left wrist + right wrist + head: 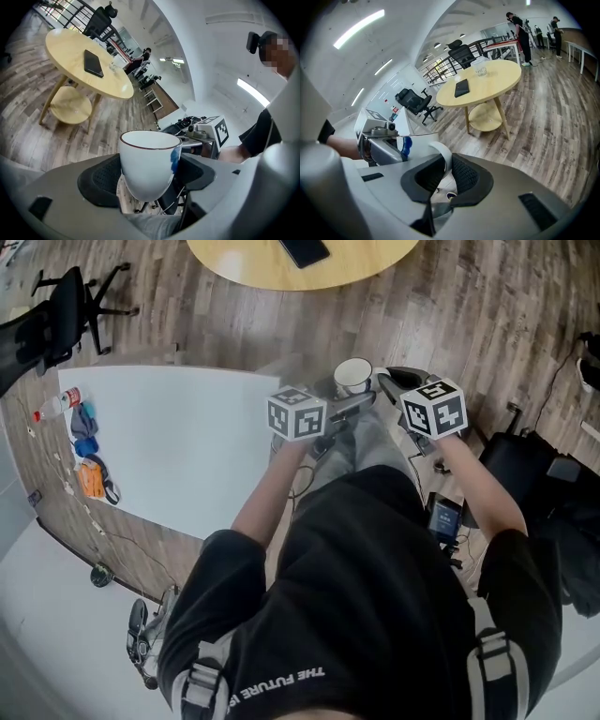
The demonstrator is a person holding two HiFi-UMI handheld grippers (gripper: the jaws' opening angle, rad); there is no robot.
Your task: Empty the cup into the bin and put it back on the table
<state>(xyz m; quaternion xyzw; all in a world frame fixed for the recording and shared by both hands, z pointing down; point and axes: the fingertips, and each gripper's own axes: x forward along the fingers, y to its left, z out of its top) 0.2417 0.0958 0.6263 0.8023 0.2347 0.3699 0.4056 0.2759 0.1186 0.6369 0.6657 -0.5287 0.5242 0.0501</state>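
I hold a white cup point(353, 376) with a dark rim line and a blue mark in the air, in front of the person's legs and past the white table's right end. The left gripper point(349, 401) is shut on the cup's body point(147, 161), one black pad on each side. The right gripper point(382, 386) is shut on the cup's white handle point(442, 157), which is pinched between its pads. From the head view the cup's inside looks plain white. No bin is clearly in view.
A white table point(178, 437) lies to the left, with a bottle point(56, 407) and blue and orange items at its far end. A round wooden table point(300, 268) carrying a phone point(305, 249) stands ahead. Black bags point(525, 465) sit on the right, an office chair point(70, 306) at top left.
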